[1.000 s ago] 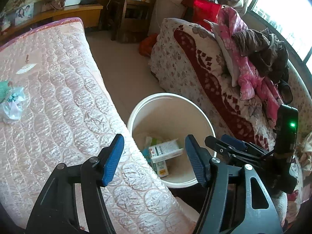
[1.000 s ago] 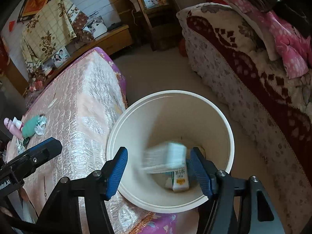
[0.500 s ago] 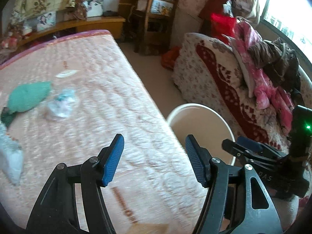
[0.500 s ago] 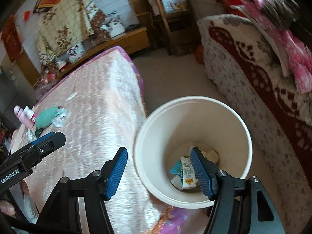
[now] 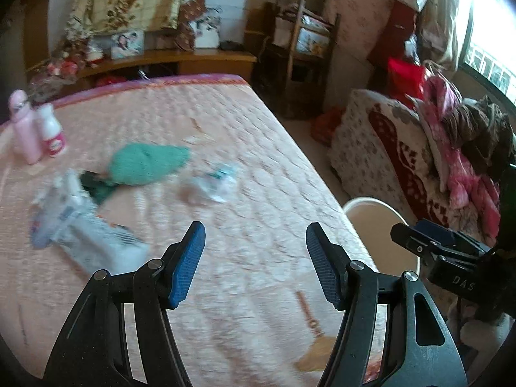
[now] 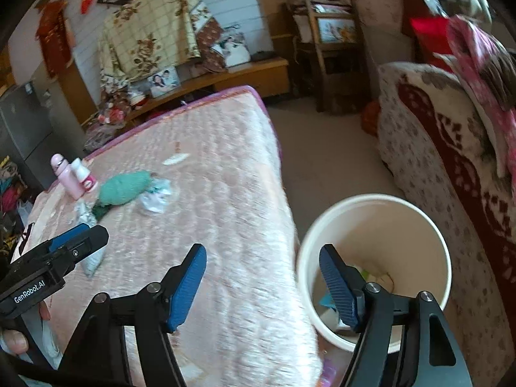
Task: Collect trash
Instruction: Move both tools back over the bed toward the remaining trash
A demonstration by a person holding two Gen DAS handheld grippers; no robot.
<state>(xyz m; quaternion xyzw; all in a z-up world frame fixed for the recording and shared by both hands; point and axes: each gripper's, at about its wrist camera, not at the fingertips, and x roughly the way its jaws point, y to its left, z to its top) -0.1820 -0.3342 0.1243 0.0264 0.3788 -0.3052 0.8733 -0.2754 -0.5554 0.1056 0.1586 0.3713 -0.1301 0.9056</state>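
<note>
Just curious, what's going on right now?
Both tongs, left and right, open, empty. Crumpled wrapper waits on bed. Bin alongside. Nothing in the way.

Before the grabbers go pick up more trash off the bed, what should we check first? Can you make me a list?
1. Left gripper empty, jaws apart: ok.
2. Right gripper empty: ok. Its jaws have just been opening, nothing between them.
3. White bucket upright beside the bed, with room left: ok.
4. Crumpled wrapper on the bed, nothing on top of it: ok.
5. Big crinkly bag free to grab: cannot tell, it is blurred.
6. Pink bottle and small white bottle upright, apart from the trash: ok.
</note>
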